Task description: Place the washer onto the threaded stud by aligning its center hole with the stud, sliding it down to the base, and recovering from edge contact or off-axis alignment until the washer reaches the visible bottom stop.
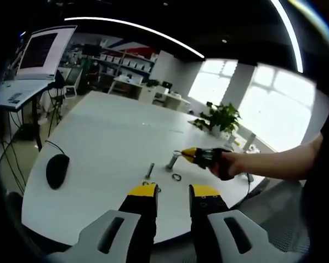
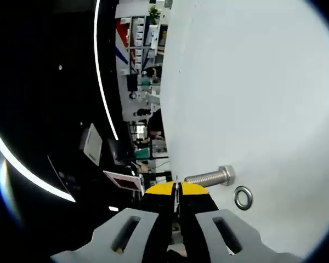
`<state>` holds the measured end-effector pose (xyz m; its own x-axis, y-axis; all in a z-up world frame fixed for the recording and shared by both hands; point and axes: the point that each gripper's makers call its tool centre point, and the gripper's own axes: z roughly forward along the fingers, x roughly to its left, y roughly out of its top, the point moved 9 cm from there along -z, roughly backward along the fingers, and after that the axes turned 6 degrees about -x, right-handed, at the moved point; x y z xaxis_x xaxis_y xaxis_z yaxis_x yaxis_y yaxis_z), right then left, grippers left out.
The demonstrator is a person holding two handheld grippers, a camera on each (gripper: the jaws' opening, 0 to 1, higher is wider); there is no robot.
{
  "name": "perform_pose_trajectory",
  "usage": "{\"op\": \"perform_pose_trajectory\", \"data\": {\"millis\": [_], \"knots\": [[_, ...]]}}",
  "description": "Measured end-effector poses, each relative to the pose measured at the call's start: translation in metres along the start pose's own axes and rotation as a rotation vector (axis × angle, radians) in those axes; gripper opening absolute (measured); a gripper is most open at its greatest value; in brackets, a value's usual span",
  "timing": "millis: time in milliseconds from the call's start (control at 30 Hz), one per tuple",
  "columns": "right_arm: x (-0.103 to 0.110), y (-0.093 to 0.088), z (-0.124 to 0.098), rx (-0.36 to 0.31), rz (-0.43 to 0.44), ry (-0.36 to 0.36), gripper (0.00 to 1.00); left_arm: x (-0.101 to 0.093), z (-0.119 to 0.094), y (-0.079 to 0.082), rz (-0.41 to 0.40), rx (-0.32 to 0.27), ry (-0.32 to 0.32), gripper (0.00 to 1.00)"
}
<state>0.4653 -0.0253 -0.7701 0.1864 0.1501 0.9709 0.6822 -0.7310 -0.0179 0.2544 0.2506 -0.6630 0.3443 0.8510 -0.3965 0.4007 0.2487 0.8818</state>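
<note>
Two yellow-tipped grippers over a round white table point(image 1: 109, 137), one pinching a thin washer by the upright stud.

The right gripper point(image 2: 176, 190) has its jaws pressed together on a thin metal washer point(image 2: 176, 186) seen edge-on, just beside the tip of the threaded stud point(image 2: 211, 177), a steel bolt standing on its hex head. A second ring-shaped washer point(image 2: 243, 198) lies flat near the bolt's head. The left gripper point(image 1: 172, 190) hovers with jaws apart, holding nothing. Farther off: a smaller bolt point(image 1: 149, 170), black mouse point(image 1: 57, 170), potted plant point(image 1: 219, 118).
</note>
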Motion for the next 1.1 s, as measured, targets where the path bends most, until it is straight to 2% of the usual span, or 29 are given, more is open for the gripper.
{"op": "perform_pose_trajectory", "data": {"millis": [300,733,800,833,933,967,1033,1100], "knots": [[-0.006,0.004,0.005,-0.029,0.027,-0.006,0.04,0.000,0.000,0.000,0.000,-0.002,-0.002,0.20],[-0.018,0.003,0.009,-0.015,-0.068,-0.086,0.04,0.000,0.000,0.000,-0.001,-0.004,-0.003,0.20],[-0.019,0.000,0.009,-0.014,-0.108,-0.099,0.04,0.000,0.000,0.000,-0.002,-0.003,-0.003,0.20],[-0.021,0.000,0.009,-0.015,-0.156,-0.118,0.04,0.000,0.000,0.000,-0.002,-0.003,-0.003,0.20],[-0.020,-0.002,0.008,0.013,-0.244,-0.117,0.05,0.000,0.000,0.000,-0.002,-0.002,-0.003,0.20],[-0.020,-0.001,0.008,0.013,-0.298,-0.129,0.09,0.000,0.000,0.000,-0.002,-0.002,-0.003,0.20],[-0.020,0.000,0.008,0.022,-0.333,-0.147,0.17,0.000,0.000,0.000,-0.002,-0.001,-0.003,0.20],[-0.018,0.003,0.008,0.053,-0.376,-0.150,0.18,0.000,0.000,0.000,-0.002,-0.002,-0.003,0.20]]}}
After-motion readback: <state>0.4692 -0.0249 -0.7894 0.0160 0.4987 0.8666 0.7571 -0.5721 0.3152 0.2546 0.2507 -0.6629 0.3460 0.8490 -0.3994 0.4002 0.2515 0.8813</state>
